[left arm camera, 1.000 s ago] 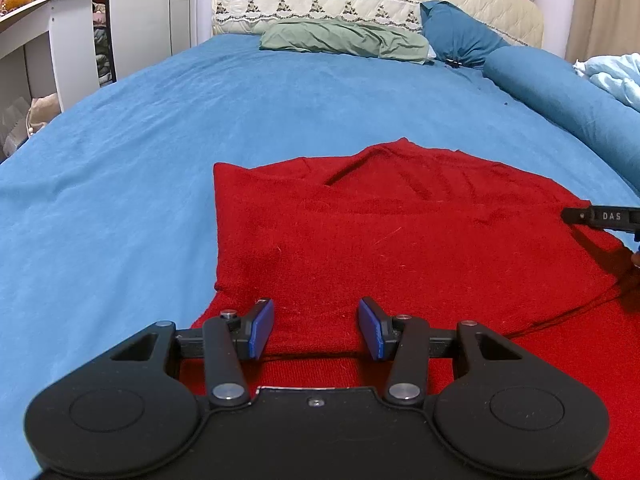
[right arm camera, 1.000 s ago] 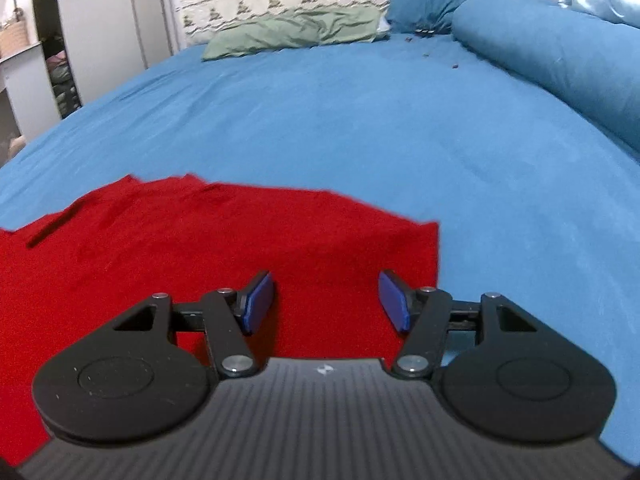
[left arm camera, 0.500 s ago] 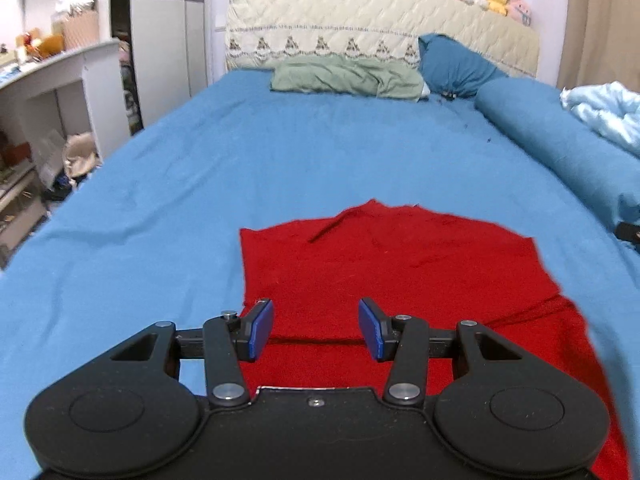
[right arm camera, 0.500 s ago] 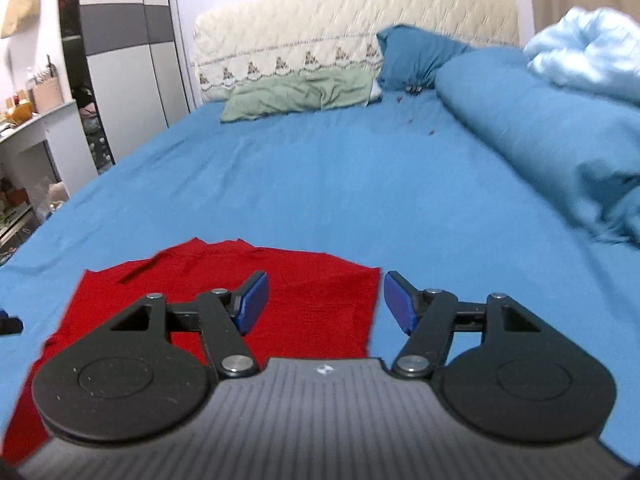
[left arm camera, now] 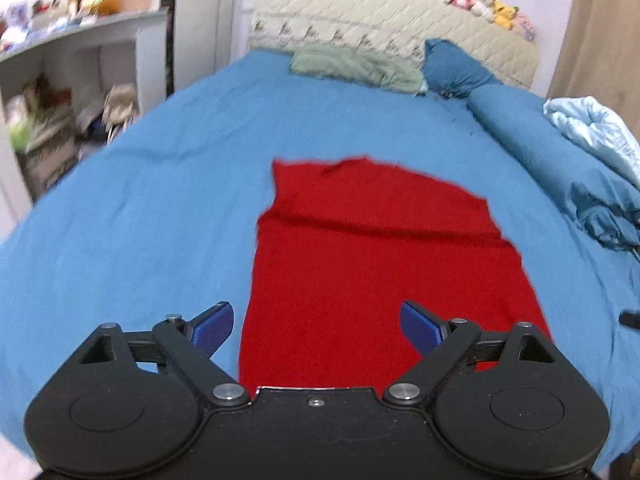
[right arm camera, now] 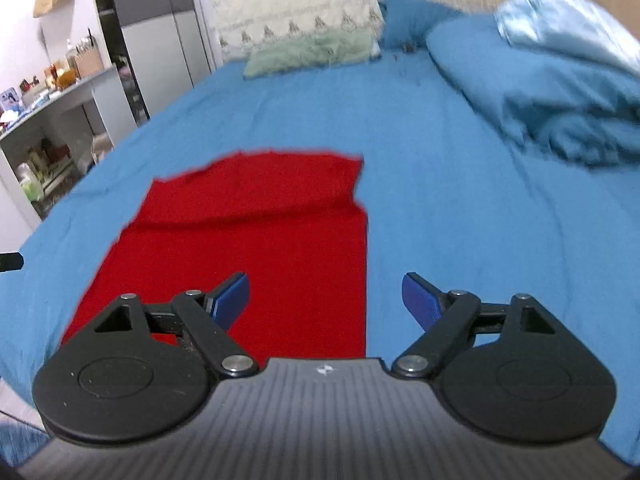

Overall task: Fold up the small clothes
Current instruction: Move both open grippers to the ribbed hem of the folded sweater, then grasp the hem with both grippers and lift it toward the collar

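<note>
The red garment (left arm camera: 376, 264) lies flat on the blue bed sheet (left arm camera: 152, 208) ahead of and below both of your grippers, with a fold line running across it partway up, so the far part sits as a second layer over the near part. Your left gripper (left arm camera: 316, 326) hangs above the near end of the cloth; its jaws have just been opening and now stand wide apart, with nothing between the blue pads (left arm camera: 210, 328) except the view of the red fabric below. Its left pad sits over bare sheet just off the garment's left edge, the right pad over the cloth. Your right gripper (right arm camera: 326, 300) is likewise spread wide, its jaws also having just been opening, and it holds nothing; the garment's right edge (right arm camera: 366, 272) runs between its two pads, so the left pad (right arm camera: 230, 300) is over red cloth and the right one over blue sheet. Beyond the garment, towards the headboard (left arm camera: 392, 36), you have a green pillow (left arm camera: 352, 68) and a dark blue pillow (left arm camera: 452, 70). To the right of your tools runs a rolled blue duvet (right arm camera: 540, 92) with a pale blue blanket (right arm camera: 560, 20) on it. To the left stands a white shelf unit (left arm camera: 80, 92), cluttered and blurred
</note>
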`<move>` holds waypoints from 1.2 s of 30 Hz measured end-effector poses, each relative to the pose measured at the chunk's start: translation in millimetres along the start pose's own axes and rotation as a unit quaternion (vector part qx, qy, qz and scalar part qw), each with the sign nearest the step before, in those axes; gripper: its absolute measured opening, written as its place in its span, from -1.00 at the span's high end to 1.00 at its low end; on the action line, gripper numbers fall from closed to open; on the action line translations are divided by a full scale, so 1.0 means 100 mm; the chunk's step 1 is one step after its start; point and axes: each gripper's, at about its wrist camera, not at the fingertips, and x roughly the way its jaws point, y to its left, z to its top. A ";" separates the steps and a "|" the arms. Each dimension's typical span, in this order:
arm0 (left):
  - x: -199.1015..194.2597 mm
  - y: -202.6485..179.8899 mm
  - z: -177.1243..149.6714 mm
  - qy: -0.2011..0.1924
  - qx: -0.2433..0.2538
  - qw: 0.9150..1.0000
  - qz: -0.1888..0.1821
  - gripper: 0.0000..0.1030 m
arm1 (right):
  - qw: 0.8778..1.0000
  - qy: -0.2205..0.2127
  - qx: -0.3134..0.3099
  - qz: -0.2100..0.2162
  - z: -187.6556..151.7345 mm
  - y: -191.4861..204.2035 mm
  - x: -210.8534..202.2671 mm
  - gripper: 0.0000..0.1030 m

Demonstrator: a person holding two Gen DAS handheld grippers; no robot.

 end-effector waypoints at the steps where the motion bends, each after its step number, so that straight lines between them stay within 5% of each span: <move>1: 0.01 0.04 -0.08 0.007 -0.006 1.000 -0.002 -0.79 | 1.000 0.012 0.001 -0.002 -0.16 0.00 -0.01 -0.87; 12: 0.38 0.35 -0.76 0.079 -0.018 0.997 0.000 -0.32 | 0.995 0.095 0.020 -0.028 -1.16 0.05 0.29 -0.43; 22: 0.66 0.38 -1.02 0.108 0.000 0.994 0.007 -0.15 | 0.992 0.124 0.006 -0.037 -1.29 0.14 0.55 -0.29; 25: 0.67 0.36 -1.04 0.108 0.009 0.994 0.004 0.19 | 0.992 0.123 0.003 -0.038 -1.27 0.18 0.60 -0.12; 27: 0.67 0.32 -1.01 0.111 0.022 0.994 0.004 0.51 | 0.992 0.125 -0.001 -0.030 -1.26 0.19 0.62 0.32; 29: 0.64 0.31 -0.99 0.115 0.030 0.993 0.004 0.83 | 0.992 0.126 -0.007 -0.028 -1.23 0.21 0.64 0.47; 36: 0.43 0.30 -0.85 0.105 0.018 0.994 -0.007 0.89 | 0.992 0.124 0.019 -0.018 -1.14 0.14 0.57 0.61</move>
